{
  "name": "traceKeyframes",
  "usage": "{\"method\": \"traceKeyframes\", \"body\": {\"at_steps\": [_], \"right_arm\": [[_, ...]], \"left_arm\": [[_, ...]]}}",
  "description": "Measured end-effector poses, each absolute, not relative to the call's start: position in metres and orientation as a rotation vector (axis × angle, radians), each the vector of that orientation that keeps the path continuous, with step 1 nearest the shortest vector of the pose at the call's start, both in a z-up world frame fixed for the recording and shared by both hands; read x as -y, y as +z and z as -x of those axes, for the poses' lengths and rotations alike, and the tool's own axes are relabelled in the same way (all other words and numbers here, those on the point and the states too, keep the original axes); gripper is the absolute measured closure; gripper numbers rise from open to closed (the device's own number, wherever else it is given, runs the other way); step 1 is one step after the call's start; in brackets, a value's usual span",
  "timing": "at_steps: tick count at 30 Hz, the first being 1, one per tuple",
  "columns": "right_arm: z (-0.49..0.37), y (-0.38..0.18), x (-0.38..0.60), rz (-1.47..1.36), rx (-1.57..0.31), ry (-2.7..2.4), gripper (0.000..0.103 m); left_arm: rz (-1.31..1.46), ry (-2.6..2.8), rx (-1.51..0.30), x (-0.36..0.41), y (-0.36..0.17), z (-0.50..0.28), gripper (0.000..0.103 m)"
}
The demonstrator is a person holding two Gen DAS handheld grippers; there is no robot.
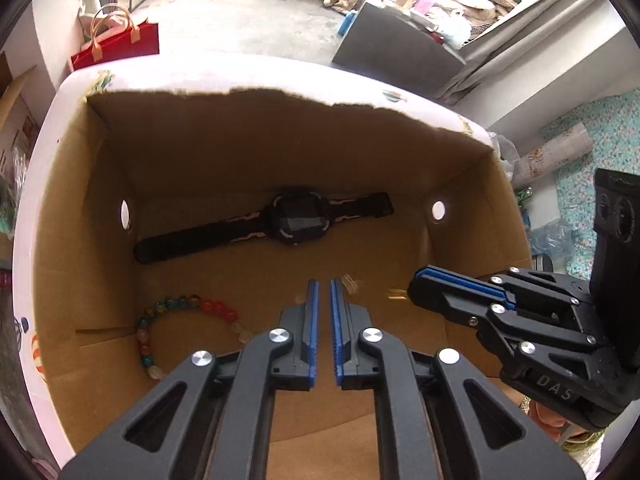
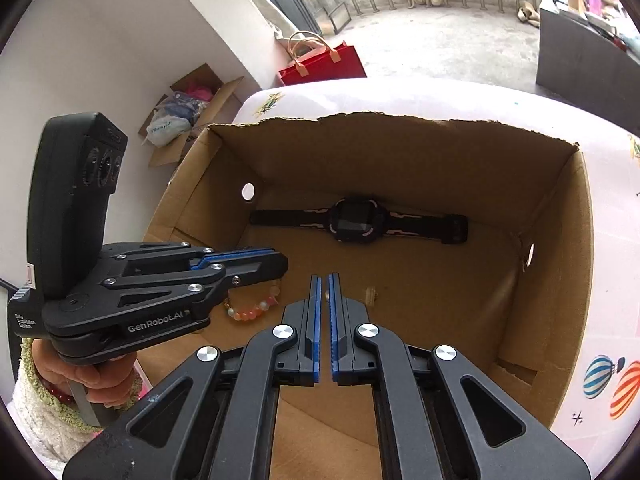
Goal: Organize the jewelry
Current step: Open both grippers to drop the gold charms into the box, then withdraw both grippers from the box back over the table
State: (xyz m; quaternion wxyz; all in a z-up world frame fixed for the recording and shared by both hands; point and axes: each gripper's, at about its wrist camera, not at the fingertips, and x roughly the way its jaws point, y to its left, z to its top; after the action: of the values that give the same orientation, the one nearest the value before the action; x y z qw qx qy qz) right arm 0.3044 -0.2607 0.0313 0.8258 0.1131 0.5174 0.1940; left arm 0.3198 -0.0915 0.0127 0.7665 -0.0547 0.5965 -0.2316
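A black watch (image 1: 276, 222) lies flat on the floor of an open cardboard box (image 1: 224, 136), near its far wall; it also shows in the right wrist view (image 2: 360, 224). A bracelet of coloured beads (image 1: 176, 320) lies at the box's near left, partly hidden in the right wrist view (image 2: 252, 312). Small pale pieces (image 1: 350, 282) lie on the box floor between the grippers, one also in the right wrist view (image 2: 371, 294). My left gripper (image 1: 324, 284) hangs over the box, jaws almost together and empty. My right gripper (image 2: 323, 279) hangs beside it, jaws almost together and empty.
The box stands on a white patterned cloth (image 2: 616, 280). Each box side wall has a round hole (image 1: 439, 210). A red bag (image 1: 120, 44) and a dark cabinet (image 1: 396, 44) stand on the floor beyond. An open carton (image 2: 192, 108) lies at the left.
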Motion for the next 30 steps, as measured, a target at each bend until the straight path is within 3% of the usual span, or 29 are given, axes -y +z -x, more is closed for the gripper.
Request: {"method": "traceKeyframes", "body": {"at_steps": [3, 11, 15, 17, 23, 25, 30], "right_arm": [[-0.306, 0.033, 0.262, -0.24, -1.091, 0.398, 0.098], [-0.299, 0.046, 0.27, -0.228, -1.043, 0.353, 0.095], [-0.287, 0.059, 0.273, -0.225, -0.998, 0.34, 0.081], [-0.275, 0.069, 0.276, -0.224, -0.959, 0.341, 0.078], [-0.226, 0.094, 0.285, -0.238, -0.84, 0.348, 0.069], [-0.204, 0.101, 0.288, -0.244, -0.798, 0.356, 0.059], [-0.15, 0.099, 0.287, -0.258, -0.734, 0.363, 0.052]], "left_arm": [[0.114, -0.488, -1.285, 0.094, 0.014, -0.319, 0.088], [0.11, -0.492, -1.237, 0.089, 0.026, -0.312, 0.087], [0.104, -0.533, -1.186, 0.087, 0.045, -0.298, 0.087], [0.097, -0.558, -1.149, 0.086, 0.055, -0.288, 0.086], [0.078, -0.619, -0.99, 0.067, 0.093, -0.238, 0.075], [0.076, -0.629, -0.933, 0.058, 0.103, -0.216, 0.068], [0.031, -0.616, -0.791, 0.027, 0.112, -0.157, 0.05]]}}
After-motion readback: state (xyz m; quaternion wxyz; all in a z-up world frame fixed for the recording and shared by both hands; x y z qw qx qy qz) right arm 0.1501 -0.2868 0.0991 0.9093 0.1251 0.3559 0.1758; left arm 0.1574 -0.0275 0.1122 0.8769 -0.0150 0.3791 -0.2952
